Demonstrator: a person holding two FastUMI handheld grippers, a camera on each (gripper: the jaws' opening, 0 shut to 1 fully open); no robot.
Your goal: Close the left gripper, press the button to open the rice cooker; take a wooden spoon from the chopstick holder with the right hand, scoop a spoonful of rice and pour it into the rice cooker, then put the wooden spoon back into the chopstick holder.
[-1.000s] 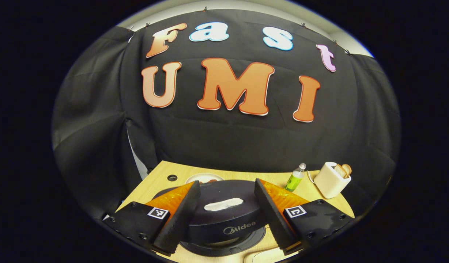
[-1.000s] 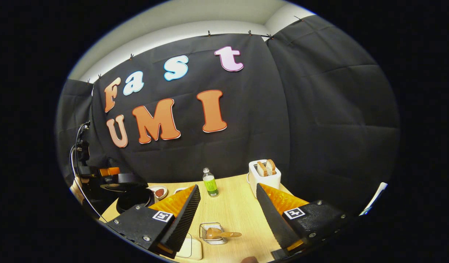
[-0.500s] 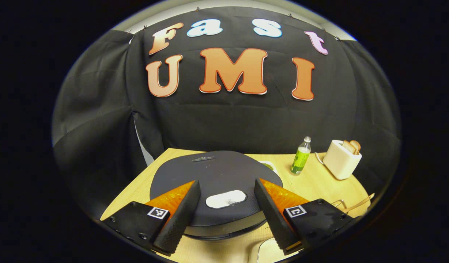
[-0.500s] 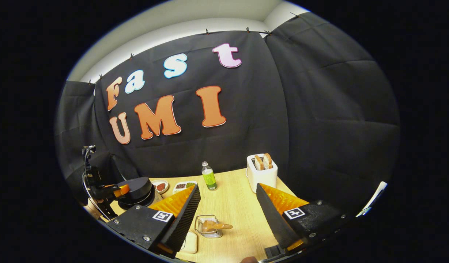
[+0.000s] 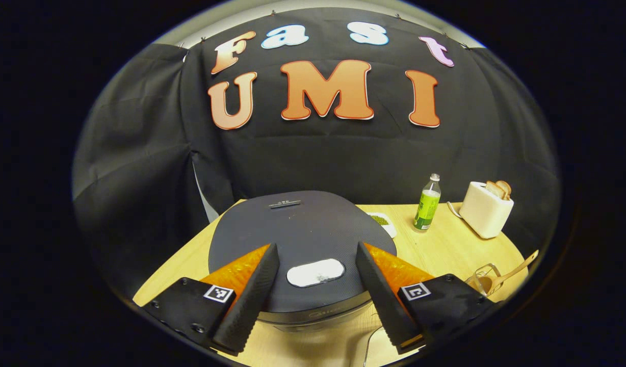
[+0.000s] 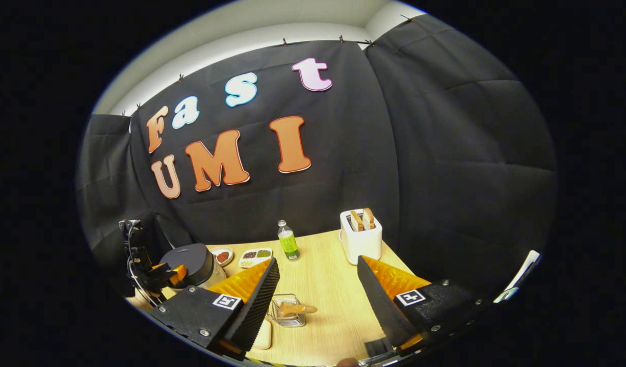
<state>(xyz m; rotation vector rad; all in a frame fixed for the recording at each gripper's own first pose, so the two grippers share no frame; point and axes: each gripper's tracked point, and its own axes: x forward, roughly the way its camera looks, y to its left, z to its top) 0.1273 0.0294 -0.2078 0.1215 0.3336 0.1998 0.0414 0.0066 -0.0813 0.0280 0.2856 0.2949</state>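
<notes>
The dark rice cooker [image 5: 303, 229] stands with its lid down, a white button [image 5: 315, 272] at the lid's front. My left gripper [image 5: 316, 246] is open just in front of and above it, and the button shows between the two fingers. My right gripper [image 6: 317, 260] is open above the table with nothing held. Below it a wire chopstick holder [image 6: 285, 318] has the wooden spoon [image 6: 295, 308] lying across it. The right gripper view also has the cooker [image 6: 190, 260] with the left gripper [image 6: 162, 275] beside it. The spoon [image 5: 512, 270] also shows at the left gripper view's right edge.
A green bottle [image 6: 287, 242] and a white toaster [image 6: 360, 237] holding bread stand at the back of the wooden table [image 6: 333, 306]. Small dishes of grains [image 6: 254, 255] sit behind the cooker. A pale dish [image 6: 263, 334] lies beside the holder, half hidden by a finger.
The left gripper has risen and tipped down, so the cooker's whole lid top now shows. The right gripper view has shifted slightly, and the table things sit higher in it. Both grippers stayed open.
</notes>
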